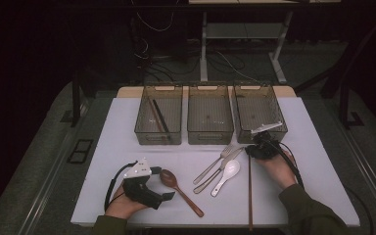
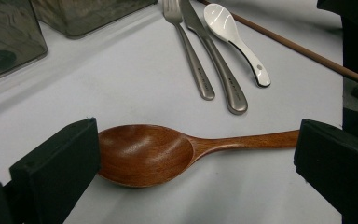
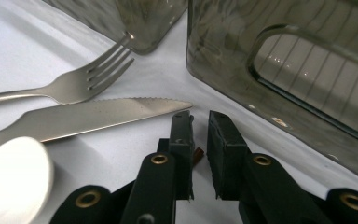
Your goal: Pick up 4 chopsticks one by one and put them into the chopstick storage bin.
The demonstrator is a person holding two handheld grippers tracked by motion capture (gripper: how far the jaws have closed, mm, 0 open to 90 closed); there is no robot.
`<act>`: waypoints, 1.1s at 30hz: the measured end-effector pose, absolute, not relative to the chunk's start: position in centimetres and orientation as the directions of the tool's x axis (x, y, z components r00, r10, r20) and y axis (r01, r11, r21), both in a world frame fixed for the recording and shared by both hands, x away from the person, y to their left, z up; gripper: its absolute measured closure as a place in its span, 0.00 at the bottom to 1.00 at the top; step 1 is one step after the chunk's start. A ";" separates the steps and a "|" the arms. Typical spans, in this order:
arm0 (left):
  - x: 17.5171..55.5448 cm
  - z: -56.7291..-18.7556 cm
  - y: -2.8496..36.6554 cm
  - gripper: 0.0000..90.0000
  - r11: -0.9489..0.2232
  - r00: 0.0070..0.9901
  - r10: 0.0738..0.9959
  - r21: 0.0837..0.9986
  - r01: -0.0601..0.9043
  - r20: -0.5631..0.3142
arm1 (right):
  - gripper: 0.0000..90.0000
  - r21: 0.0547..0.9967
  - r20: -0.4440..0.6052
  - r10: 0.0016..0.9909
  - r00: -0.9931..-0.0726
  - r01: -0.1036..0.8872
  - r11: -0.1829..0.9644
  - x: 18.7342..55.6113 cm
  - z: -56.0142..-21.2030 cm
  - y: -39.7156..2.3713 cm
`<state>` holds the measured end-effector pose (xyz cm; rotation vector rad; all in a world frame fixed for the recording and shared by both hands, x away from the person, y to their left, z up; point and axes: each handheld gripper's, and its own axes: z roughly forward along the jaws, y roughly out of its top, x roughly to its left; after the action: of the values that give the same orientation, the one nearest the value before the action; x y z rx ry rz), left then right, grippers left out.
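Observation:
A brown wooden spoon (image 1: 172, 179) (image 2: 144, 154) lies on the white table between the wide-apart jaws of my left gripper (image 1: 162, 183) (image 2: 196, 154). That gripper is open; one pad sits by the bowl and the other by the handle. My right gripper (image 1: 251, 150) (image 3: 199, 126) rests low in front of the right bin. Its jaws are nearly together and pinch the far tip of a long brown chopstick (image 1: 249, 196) (image 3: 197, 156). The chopstick runs back to the table's near edge.
A metal fork (image 1: 220, 159) (image 3: 74, 86), a knife (image 1: 215, 174) (image 3: 88, 119) and a white ceramic spoon (image 1: 229, 171) (image 2: 233, 37) lie mid-table. Three smoky clear bins stand at the back: the left one (image 1: 142, 122) holds chopsticks, and the middle (image 1: 210, 134) and right (image 1: 279, 117) ones look bare.

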<state>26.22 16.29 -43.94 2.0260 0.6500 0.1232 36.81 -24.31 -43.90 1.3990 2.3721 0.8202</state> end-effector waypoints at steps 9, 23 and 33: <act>26.2 -43.9 16.3 0.00 -0.391 0.853 0.493 0.831 0.395 -0.174 | 0.86 0.581 0.070 0.865 -0.496 0.726 0.369 35.7 -43.6 -24.2; 26.2 -43.9 16.3 0.00 -0.390 0.853 0.492 0.833 0.393 -0.172 | 0.91 0.574 0.018 0.859 -0.511 0.709 0.410 35.6 -43.9 -23.3; 26.2 -43.9 16.3 0.00 -0.391 0.854 0.491 0.832 0.393 -0.172 | 0.94 0.585 0.023 0.840 -0.542 0.688 0.429 36.3 -44.0 -23.5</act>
<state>26.21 16.26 -43.93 2.0274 0.6464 0.1241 36.34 -23.47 -44.00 1.3254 2.4128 0.7961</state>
